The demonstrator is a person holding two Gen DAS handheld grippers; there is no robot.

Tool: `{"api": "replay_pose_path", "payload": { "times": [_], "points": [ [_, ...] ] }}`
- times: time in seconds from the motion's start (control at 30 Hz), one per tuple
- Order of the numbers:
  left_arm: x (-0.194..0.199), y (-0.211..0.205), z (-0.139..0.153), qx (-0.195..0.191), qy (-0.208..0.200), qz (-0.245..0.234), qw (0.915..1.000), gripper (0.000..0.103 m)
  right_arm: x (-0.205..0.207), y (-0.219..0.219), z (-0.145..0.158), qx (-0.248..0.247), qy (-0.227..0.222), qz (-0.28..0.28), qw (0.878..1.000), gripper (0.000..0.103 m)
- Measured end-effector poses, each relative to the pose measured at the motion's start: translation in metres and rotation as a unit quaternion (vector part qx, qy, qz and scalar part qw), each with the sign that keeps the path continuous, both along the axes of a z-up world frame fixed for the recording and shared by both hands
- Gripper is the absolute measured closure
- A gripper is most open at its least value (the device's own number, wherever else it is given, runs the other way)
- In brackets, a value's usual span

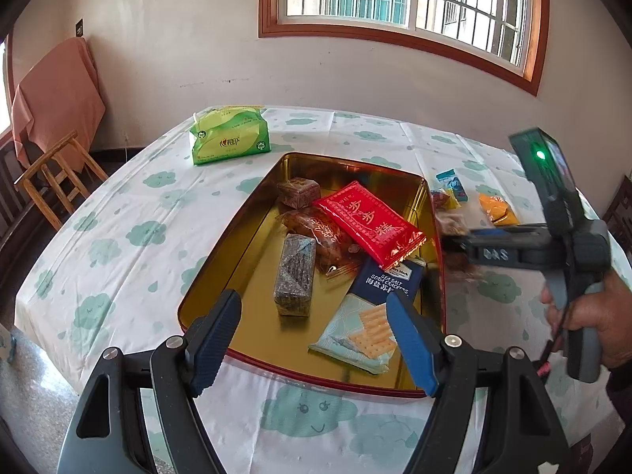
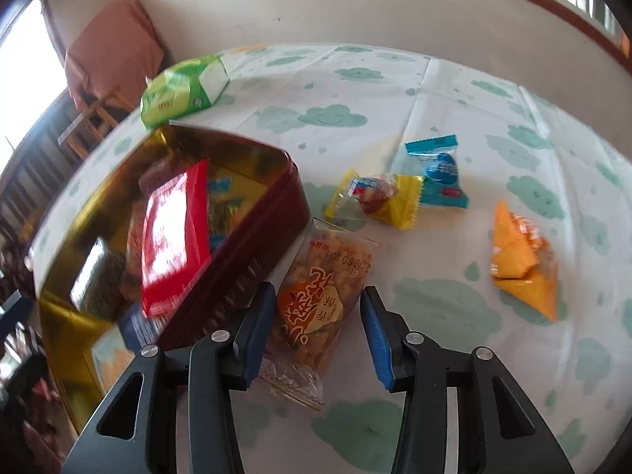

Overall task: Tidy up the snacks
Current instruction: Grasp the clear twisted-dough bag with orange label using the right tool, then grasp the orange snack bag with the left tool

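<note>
Snack packet — clear wrapper, orange label, lying between the wide-open, empty jaws of right gripper on the counter | left gripper jaws spread, empty, over tin | close squarely on its middle — lift clear of the rim | tin: six snacks; beyond: three loose

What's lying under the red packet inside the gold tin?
The red packet in the tin overlaps a clear-wrapped brown pastry and the top edge of the navy sea salt cracker pack. Anything else beneath it is covered.
</note>
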State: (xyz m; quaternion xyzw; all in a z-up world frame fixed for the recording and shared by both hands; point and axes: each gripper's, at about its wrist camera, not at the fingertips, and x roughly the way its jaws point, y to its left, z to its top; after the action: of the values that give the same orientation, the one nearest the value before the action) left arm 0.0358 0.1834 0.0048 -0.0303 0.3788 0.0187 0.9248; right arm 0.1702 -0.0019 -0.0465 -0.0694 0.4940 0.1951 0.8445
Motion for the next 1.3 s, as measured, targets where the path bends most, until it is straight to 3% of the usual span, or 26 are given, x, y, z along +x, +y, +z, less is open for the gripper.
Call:
{"api": "replay_pose_path", "payload": {
  "times": [0.17, 0.27, 0.4, 0.57, 0.6, 0.63, 0.73, 0.87, 1.07, 1.13, 1.3],
  "points": [
    [-0.002, 0.003, 0.004, -0.002, -0.006, 0.002, 1.0000, 0.031, -0.028, -0.047, -0.005, -0.022, 0.029, -0.002, 0.999, 0.058],
    [0.001, -0.002, 0.004, -0.002, -0.003, -0.003, 1.0000, 0.031, -0.040, -0.069, -0.006, -0.007, 0.022, -0.012, 1.000, 0.058],
    [0.005, -0.016, 0.007, 0.007, 0.000, -0.016, 0.9998, 0.031, -0.041, -0.073, -0.006, 0.004, 0.010, -0.025, 1.000, 0.056],
    [0.008, -0.035, 0.012, 0.027, -0.005, -0.030, 0.9992, 0.030, -0.036, -0.054, -0.009, -0.018, -0.022, 0.000, 1.000, 0.051],
    [0.009, -0.038, 0.012, 0.029, -0.004, -0.033, 0.9990, 0.030, -0.035, -0.052, -0.009, -0.022, -0.026, 0.004, 0.999, 0.052],
    [0.011, -0.042, 0.013, 0.032, -0.004, -0.036, 0.9988, 0.030, -0.035, -0.052, -0.008, -0.028, -0.029, 0.005, 0.999, 0.065],
    [0.018, -0.057, 0.017, 0.038, -0.004, -0.053, 0.9979, 0.030, -0.041, -0.066, -0.007, -0.028, -0.031, 0.018, 0.999, 0.066],
    [0.031, -0.086, 0.023, 0.036, -0.007, -0.097, 0.9946, 0.030, -0.053, -0.136, -0.001, -0.010, -0.047, -0.029, 0.998, 0.066],
    [0.076, -0.141, 0.022, -0.021, 0.032, -0.182, 0.9825, 0.030, -0.057, -0.262, -0.001, -0.032, -0.066, -0.165, 0.984, 0.066],
    [0.096, -0.162, 0.017, -0.038, 0.052, -0.208, 0.9759, 0.021, -0.058, -0.283, -0.005, -0.032, -0.067, -0.185, 0.980, 0.065],
    [0.144, -0.211, -0.003, -0.040, 0.095, -0.233, 0.9671, 0.019, -0.064, -0.301, -0.010, -0.017, -0.085, -0.195, 0.977, 0.065]
  ]
}}
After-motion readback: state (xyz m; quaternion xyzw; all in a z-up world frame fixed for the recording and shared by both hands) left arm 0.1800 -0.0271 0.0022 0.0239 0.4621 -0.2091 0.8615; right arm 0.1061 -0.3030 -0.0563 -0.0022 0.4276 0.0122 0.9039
